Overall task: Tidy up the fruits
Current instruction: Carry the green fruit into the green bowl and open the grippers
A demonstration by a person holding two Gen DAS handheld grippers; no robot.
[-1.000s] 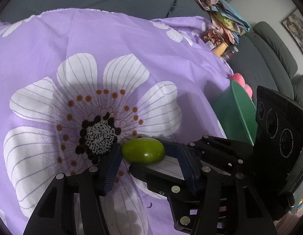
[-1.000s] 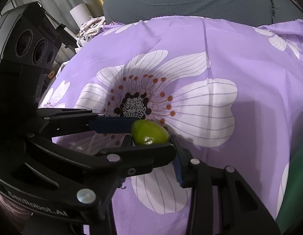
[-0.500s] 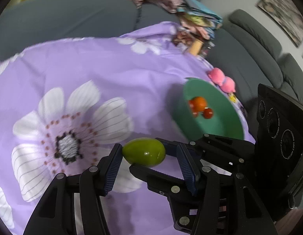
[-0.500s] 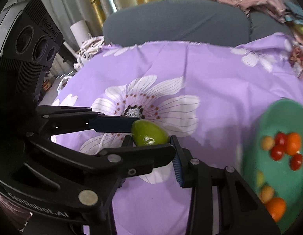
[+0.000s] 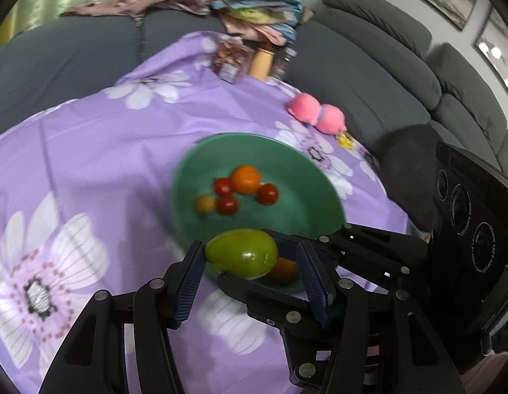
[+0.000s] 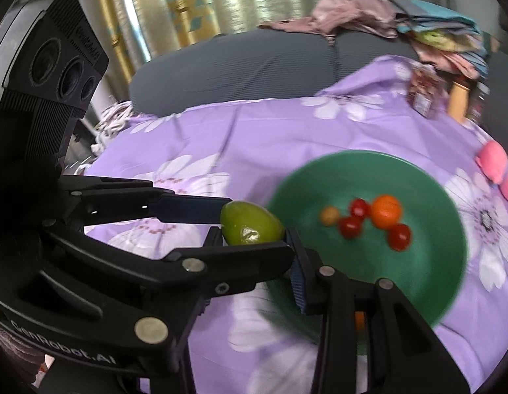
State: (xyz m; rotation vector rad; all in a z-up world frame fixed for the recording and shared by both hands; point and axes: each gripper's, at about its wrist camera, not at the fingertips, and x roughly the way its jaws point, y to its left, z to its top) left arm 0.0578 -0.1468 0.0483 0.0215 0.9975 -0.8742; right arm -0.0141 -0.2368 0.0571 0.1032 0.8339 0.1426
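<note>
Between the crossed fingers of two hand-held grippers, a green oval fruit [image 5: 240,252] hangs clear of the purple flowered cloth [image 5: 106,147], over the rim of a green plate [image 5: 286,164]: at the plate's 6 o'clock in the left wrist view, at its 9 o'clock in the right wrist view. The right gripper [image 6: 254,246] is clamped on the fruit, with a pad pressed to each side. The left gripper [image 5: 250,282] stands with its jaws apart astride the fruit. Its 9 o'clock pad lies against the fruit's blunt end, and its 3 o'clock pad stands clear of it. Both tools tilt down toward the cloth and cross each other, the left entering the right wrist view from 9 o'clock, the right entering the left wrist view from 3 o'clock. On the plate lie an orange [image 5: 246,179], three red cherry tomatoes [image 5: 267,193] and a small yellow fruit [image 5: 204,203]. Only the left wrist view shows a second orange fruit [image 5: 285,267] plainly, just behind the held fruit, and the long grey sofa [image 5: 368,75] at 2 o'clock. Only the right wrist view shows the gold curtains [image 6: 188,10] at 11 o'clock. Both views show a pink plush toy [image 5: 316,115] beyond the plate, jars [image 5: 231,59] at the cloth's far edge, and piled clothes [image 6: 352,13] on the sofa back.
</note>
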